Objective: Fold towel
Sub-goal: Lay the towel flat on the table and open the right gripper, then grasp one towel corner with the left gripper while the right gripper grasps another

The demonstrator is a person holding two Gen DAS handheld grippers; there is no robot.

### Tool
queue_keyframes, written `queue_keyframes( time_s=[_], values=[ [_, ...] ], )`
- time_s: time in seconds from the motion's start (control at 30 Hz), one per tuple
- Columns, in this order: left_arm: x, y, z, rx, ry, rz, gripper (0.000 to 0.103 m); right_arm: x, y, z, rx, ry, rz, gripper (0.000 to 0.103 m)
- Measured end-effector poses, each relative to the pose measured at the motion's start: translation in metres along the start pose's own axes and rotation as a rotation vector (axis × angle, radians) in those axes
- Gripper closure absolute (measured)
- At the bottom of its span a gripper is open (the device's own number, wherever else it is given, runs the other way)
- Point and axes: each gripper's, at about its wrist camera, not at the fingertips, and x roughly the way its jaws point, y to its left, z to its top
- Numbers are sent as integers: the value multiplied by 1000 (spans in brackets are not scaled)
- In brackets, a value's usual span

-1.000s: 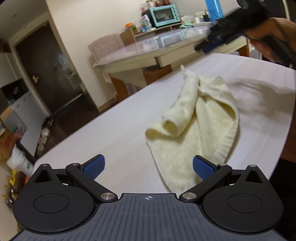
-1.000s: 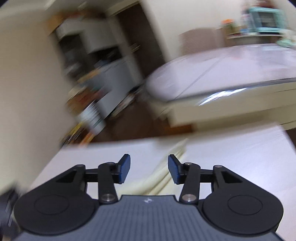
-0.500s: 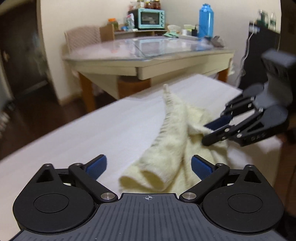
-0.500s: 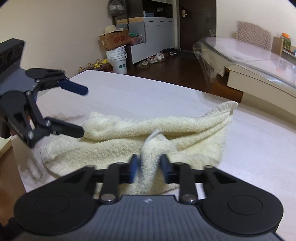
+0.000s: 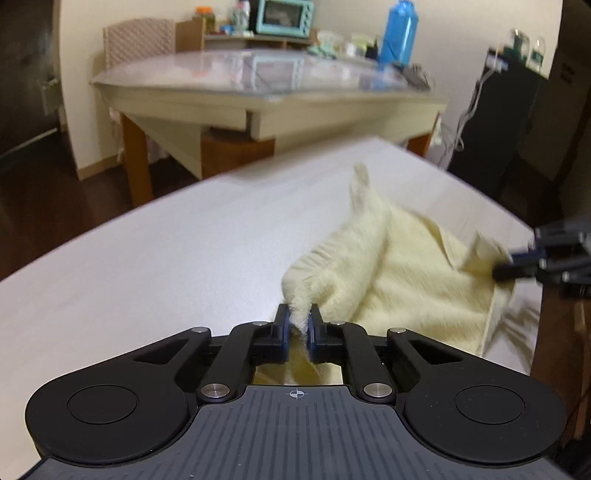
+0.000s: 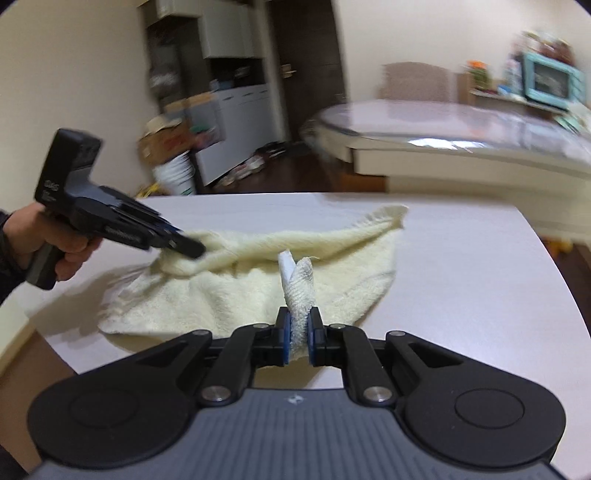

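Observation:
A pale yellow towel [image 5: 402, 266] lies crumpled on the white table [image 5: 166, 258]; it also shows in the right wrist view [image 6: 240, 291]. My left gripper [image 5: 297, 325] is shut on a bunched edge of the towel; it also shows in the right wrist view [image 6: 192, 251], at the towel's left end. My right gripper [image 6: 299, 325] is shut on a twisted corner of the towel that carries a white label; it also shows in the left wrist view [image 5: 506, 266], at the towel's right edge. One far corner [image 6: 391, 214] sticks out flat.
A glass-topped dining table [image 5: 258, 85] stands beyond the white table, with a teal toaster oven [image 5: 284, 18] and a blue bottle [image 5: 397, 37] behind it. A black cabinet [image 5: 517, 122] stands at the right. The table edge [image 6: 55, 347] is near on the left.
My left gripper was open above the towel and has shut on its near edge. My right gripper stays shut on its corner and has pulled it outward, spreading the towel.

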Motion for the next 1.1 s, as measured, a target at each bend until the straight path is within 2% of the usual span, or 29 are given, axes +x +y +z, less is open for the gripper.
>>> queue_keyframes(
  time_s=[0.13,0.2,0.33,0.5,0.53,0.57,0.6,0.67,0.83,0.93,1.0,1.1],
  values=[
    [1,13,8,-42,-20,54,94,-5,-15,-15,108,5,1,90],
    [3,24,14,-70,-23,91,94,-8,-22,-19,149,5,-4,85],
    [9,42,23,-68,-11,177,94,-13,-27,-20,161,9,-10,81],
    [21,56,28,-59,10,232,94,-19,-30,-17,161,5,-14,76],
    [23,58,28,-57,13,244,91,-20,-30,-17,164,5,-13,75],
    [23,59,27,-62,14,249,83,-20,-31,-17,168,5,-12,72],
    [22,62,26,-73,14,255,64,-21,-32,-16,173,6,-12,67],
    [16,64,23,-81,0,269,40,-24,-33,-17,175,1,-18,63],
    [-13,61,11,-68,-38,295,36,-35,-34,-18,131,-25,-54,59],
    [-32,51,-1,-44,-45,293,31,-36,-29,-17,28,-27,-89,56],
    [-43,40,-10,-12,-43,279,30,-39,-17,-17,-89,-45,-120,55],
    [-55,24,-24,33,-27,240,28,-44,7,-17,-251,-79,-98,52]
  ],
)
